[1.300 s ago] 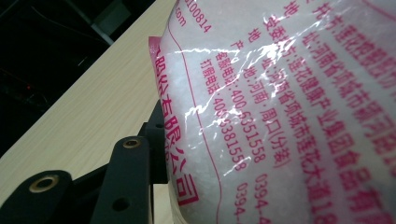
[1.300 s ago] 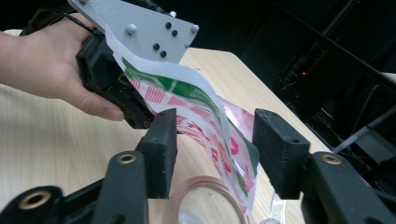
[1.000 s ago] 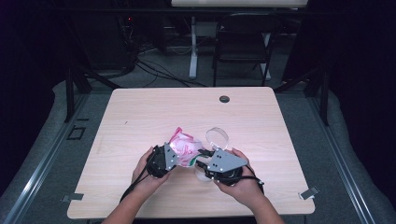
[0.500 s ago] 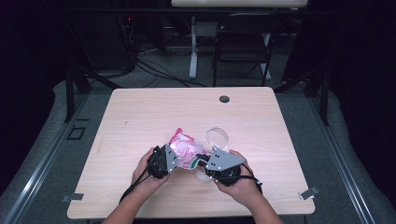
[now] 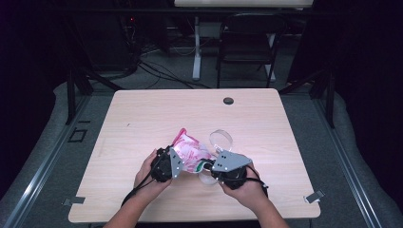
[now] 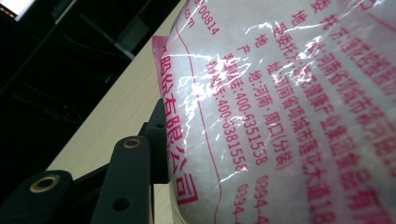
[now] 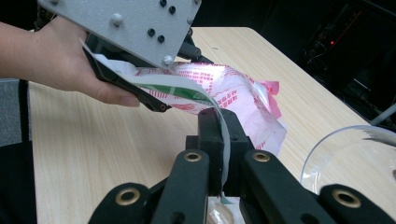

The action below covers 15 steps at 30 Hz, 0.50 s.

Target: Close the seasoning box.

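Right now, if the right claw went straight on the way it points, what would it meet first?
Probably the pink-printed bag, whose edge strip the right claw pinches; behind it comes the left claw. Depth is hard to judge.

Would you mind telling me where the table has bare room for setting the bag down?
The table is bare left of and beyond the pink-printed bag, up to the round grommet, and at its right edge. It is crowded around both grippers and the clear plastic piece.

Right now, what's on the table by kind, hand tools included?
Pink-printed plastic bag: 1
Clear plastic container: 1
Hand-held tools, left tool and right tool: 2
Total: 4
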Motion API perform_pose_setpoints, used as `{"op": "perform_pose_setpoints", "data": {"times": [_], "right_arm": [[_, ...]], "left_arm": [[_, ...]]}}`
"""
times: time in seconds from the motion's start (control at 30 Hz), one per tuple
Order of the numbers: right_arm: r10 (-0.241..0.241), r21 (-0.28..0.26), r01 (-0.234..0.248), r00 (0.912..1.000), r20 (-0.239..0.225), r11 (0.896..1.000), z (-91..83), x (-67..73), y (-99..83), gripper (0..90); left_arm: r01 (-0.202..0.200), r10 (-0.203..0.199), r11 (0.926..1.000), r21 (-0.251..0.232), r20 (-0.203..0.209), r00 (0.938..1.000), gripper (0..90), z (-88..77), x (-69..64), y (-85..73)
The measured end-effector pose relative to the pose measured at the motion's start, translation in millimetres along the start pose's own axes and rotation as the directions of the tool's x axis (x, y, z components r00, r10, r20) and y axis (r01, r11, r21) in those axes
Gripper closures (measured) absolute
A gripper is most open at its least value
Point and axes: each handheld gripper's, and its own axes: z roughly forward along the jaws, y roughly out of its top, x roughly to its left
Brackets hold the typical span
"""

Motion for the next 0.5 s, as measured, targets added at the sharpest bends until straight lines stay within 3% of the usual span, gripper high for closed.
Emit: {"op": "perform_pose_setpoints", "data": {"times": [0.23, 0.5], "right_arm": [[0.007, 0.004, -0.007, 1.0000, 0.002, 1.000, -0.6, -1.4, -1.0, 90.0], [0.012, 0.008, -0.012, 0.9999, 0.010, 1.000, -1.6, -3.7, -3.1, 90.0]], "left_arm": [[-0.043, 0.042, 0.9989, -0.018, -0.045, 0.9981, 56.9, 0.4, -0.4, 2.0], [-0.096, 0.092, 0.9950, -0.027, -0.112, 0.9895, 57.0, -0.1, -2.4, 5.3]]}}
